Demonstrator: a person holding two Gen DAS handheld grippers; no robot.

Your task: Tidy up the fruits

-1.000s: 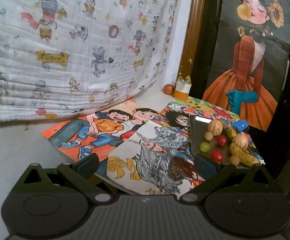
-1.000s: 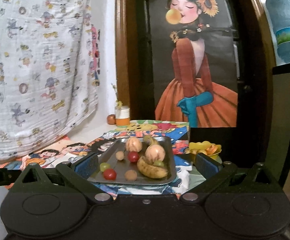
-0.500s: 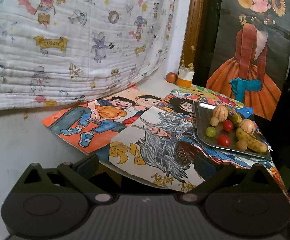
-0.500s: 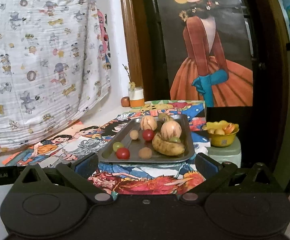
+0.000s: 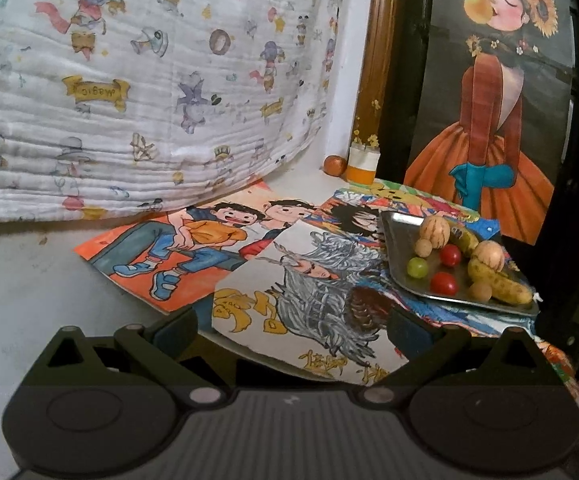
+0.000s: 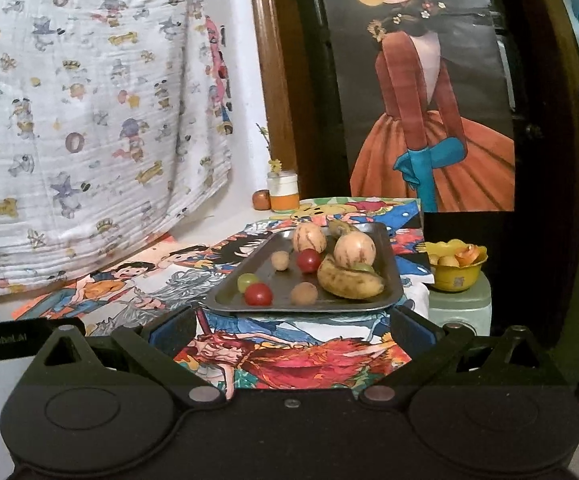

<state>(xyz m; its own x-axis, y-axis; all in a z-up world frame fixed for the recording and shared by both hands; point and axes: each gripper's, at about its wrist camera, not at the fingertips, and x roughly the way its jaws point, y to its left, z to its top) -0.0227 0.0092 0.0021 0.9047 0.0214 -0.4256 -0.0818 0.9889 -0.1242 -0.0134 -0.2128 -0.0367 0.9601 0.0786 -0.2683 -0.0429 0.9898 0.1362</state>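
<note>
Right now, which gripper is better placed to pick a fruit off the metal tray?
Right gripper: the tray lies straight ahead between its open fingers. From the left gripper, it sits off to the side.

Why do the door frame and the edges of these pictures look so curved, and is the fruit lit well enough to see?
Both views are fisheye, so straight lines bow: the wooden door frame curves in the right wrist view, and the corners go black. The room light is dim and warm. In the right wrist view the metal tray and banana read clearly; in the left wrist view the tray sits off-centre and squeezed.
</note>
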